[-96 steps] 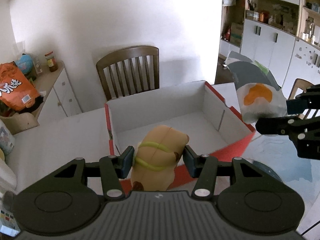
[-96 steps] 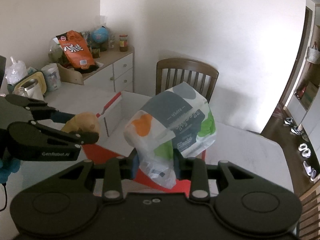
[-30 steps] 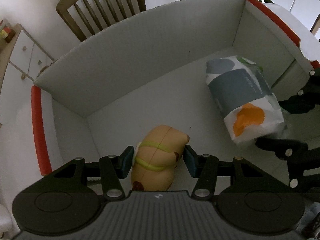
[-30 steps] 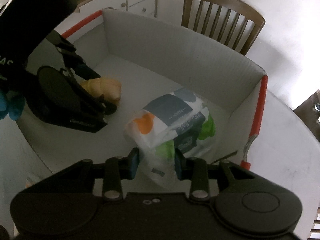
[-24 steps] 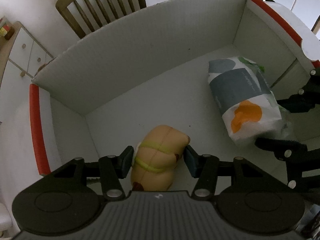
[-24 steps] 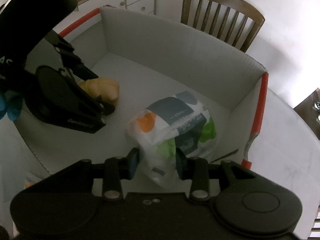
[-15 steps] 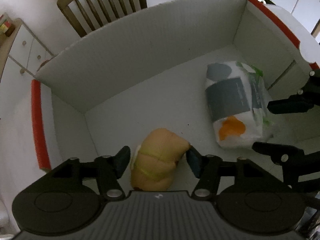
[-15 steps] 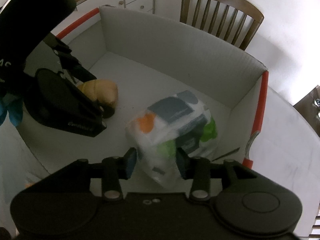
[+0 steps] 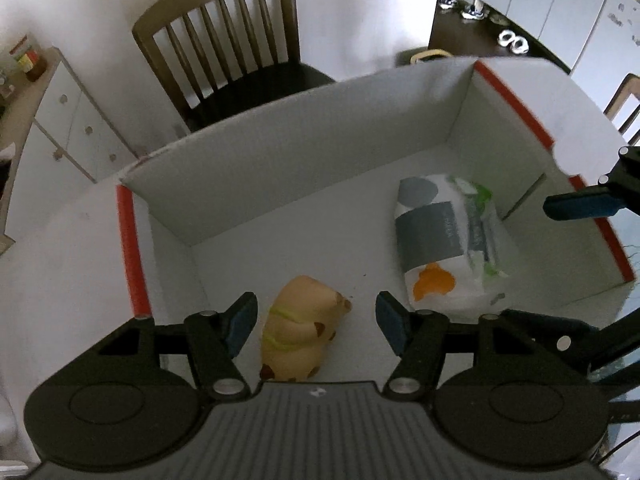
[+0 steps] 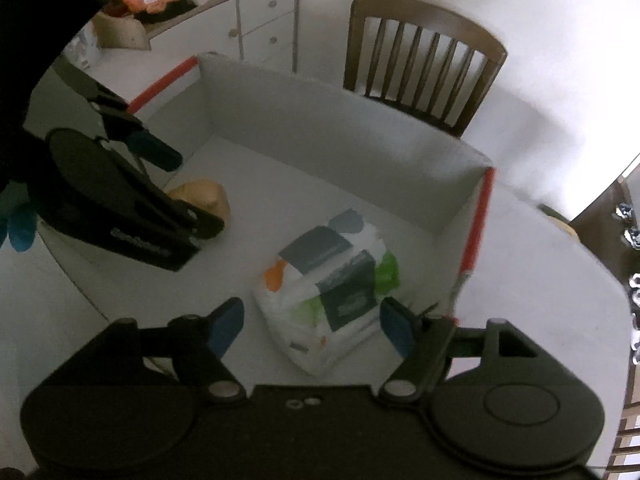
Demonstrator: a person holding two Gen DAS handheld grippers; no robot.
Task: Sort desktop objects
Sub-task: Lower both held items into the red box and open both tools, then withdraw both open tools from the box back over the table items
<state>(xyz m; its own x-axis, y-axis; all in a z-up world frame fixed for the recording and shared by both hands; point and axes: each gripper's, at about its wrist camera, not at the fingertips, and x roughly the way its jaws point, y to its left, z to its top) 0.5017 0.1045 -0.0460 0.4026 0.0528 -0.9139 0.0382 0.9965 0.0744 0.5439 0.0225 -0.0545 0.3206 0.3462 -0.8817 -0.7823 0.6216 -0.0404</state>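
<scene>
A white cardboard box (image 9: 280,168) with red edges stands on the table. On its floor lies a tan plush toy (image 9: 300,332) with green straps, below my left gripper (image 9: 316,320), which is open and clear of it. Right of the toy lies a tissue pack (image 9: 448,240) printed grey, green and orange. In the right wrist view the same tissue pack (image 10: 332,292) rests under my right gripper (image 10: 312,328), whose jaws are opening, pads apart from the pack. The plush toy (image 10: 204,196) is partly hidden there behind the left gripper's body.
A dark wooden chair (image 9: 232,44) stands behind the box against the wall. A white drawer cabinet (image 10: 260,28) with snack bags and jars is at the left. More white cabinets (image 9: 560,4) and shoes lie across the room. The white tabletop (image 10: 540,280) surrounds the box.
Both grippers let go: the toy and the tissue pack now lie on the box floor. Both sets of jaws widened and both grippers lifted a little, showing more of the chair and room.
</scene>
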